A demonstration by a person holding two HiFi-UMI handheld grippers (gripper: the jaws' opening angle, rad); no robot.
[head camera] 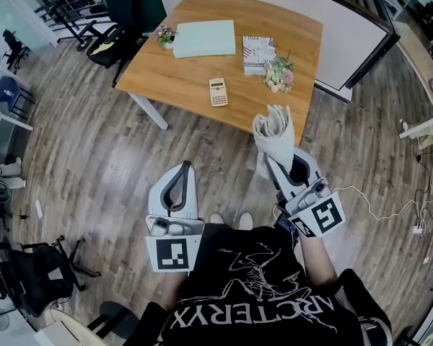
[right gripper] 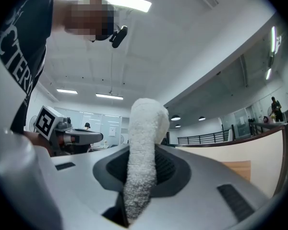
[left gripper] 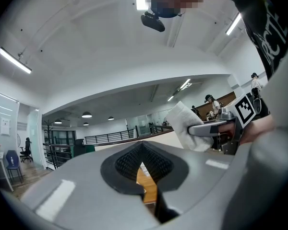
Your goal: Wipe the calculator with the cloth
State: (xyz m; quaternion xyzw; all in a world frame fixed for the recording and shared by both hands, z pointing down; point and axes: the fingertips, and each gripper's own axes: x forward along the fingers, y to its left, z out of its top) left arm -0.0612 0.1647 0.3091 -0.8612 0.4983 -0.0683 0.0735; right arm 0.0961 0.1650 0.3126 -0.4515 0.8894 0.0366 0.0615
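While the right gripper clamps the cloth, calculator lies on table.

Wood-plank floor; wooden table; black office chair; ceiling strip lights.

- T-shirt: "ARCTERYX" in white capitals across the black chest, below a white skeleton emblem (head view).
- Same T-shirt, both gripper views: only fragments of that lettering, cut by the frame edge.
- Left gripper and right gripper: black-and-white square code markers on the cubes, with no letters or numbers.
- Calculator, booklet: print too small to read.
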